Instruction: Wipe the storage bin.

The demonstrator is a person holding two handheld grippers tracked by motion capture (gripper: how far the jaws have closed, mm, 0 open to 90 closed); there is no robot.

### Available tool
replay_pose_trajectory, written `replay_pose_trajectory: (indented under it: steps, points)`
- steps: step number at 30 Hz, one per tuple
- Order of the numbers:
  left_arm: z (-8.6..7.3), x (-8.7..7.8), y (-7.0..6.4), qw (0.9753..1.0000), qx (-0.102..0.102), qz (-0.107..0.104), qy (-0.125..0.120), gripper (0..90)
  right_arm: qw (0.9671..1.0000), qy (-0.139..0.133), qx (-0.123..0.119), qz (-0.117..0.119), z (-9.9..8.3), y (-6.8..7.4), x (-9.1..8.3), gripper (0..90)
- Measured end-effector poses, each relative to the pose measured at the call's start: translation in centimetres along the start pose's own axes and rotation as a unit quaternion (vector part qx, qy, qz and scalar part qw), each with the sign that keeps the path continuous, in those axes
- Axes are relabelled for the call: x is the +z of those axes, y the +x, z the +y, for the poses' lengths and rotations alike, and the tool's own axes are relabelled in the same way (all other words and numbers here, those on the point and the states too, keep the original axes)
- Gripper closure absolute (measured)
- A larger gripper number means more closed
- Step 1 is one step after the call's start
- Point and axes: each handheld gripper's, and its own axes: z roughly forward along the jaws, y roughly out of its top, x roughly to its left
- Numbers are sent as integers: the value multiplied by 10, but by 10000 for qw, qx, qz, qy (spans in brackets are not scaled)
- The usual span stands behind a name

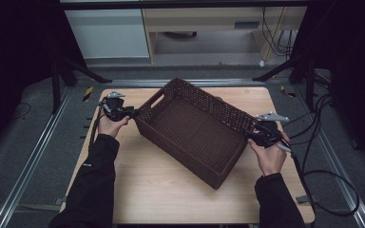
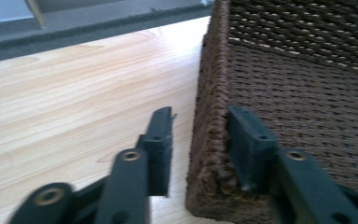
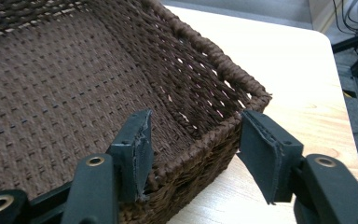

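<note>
A dark brown woven basket (image 1: 195, 130) sits at an angle on the wooden table (image 1: 161, 190). My left gripper (image 1: 132, 113) is at its far-left end, open, its jaws straddling the end wall (image 2: 209, 154). A gap shows between the outer pad (image 2: 161, 149) and the weave. My right gripper (image 1: 251, 134) is at the basket's right end, near a corner (image 3: 256, 95). It is open too. One pad (image 3: 137, 154) is inside the wall, and the other pad (image 3: 265, 154) is outside, close to the rim.
The basket holds nothing that I can see. Bare tabletop lies in front of it and to the right (image 3: 289, 70). Cables (image 1: 323, 156) trail off the table's right side. Metal rails (image 1: 33, 152) and black stand legs flank the table.
</note>
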Motion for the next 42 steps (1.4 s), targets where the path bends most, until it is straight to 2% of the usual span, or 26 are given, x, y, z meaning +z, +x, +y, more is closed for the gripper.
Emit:
replay_pose_trajectory:
  steps: [4,6,13,16,19,21,25,29,31,33,37,39,42]
  points:
    - [0,-2,-5,9999,27,-139,65,702,9999,-94,10,120,0,1,-7,426]
    - [-3,-5,-9,9999,109,-77,43,707,9999,-51,-12,160,0,1,-9,413]
    - [-20,-23,-22,9999,16,-141,4,704,9997,28,-2,261,-1,7,-15,411]
    - [-26,-30,-27,9999,80,-138,1,696,9996,140,-44,252,-2,9,-12,414]
    - [-27,-35,-30,9996,245,-133,45,690,9993,266,-60,263,-5,11,-6,433]
    - [-25,-34,-29,9996,245,-107,-31,670,9991,284,-13,322,-6,12,-2,468]
    - [-20,-28,-24,9997,217,-69,38,662,9994,266,-32,204,-5,12,1,511]
    - [-17,-22,-26,9994,244,-198,157,679,9997,197,-47,101,-3,10,6,540]
    - [-19,-20,-29,9991,244,-249,228,735,9998,164,-15,96,-2,8,8,539]
    - [-21,-21,-31,9992,262,-171,241,741,9998,153,-8,133,-1,7,8,526]
    - [-26,-24,-34,9995,166,-173,205,749,9997,36,42,257,0,6,-1,493]
    - [-28,-27,-38,9994,233,-125,231,746,9995,24,47,319,0,6,-3,484]
    - [-32,-33,-45,9991,319,-54,272,734,9992,145,-37,358,-2,9,-2,482]
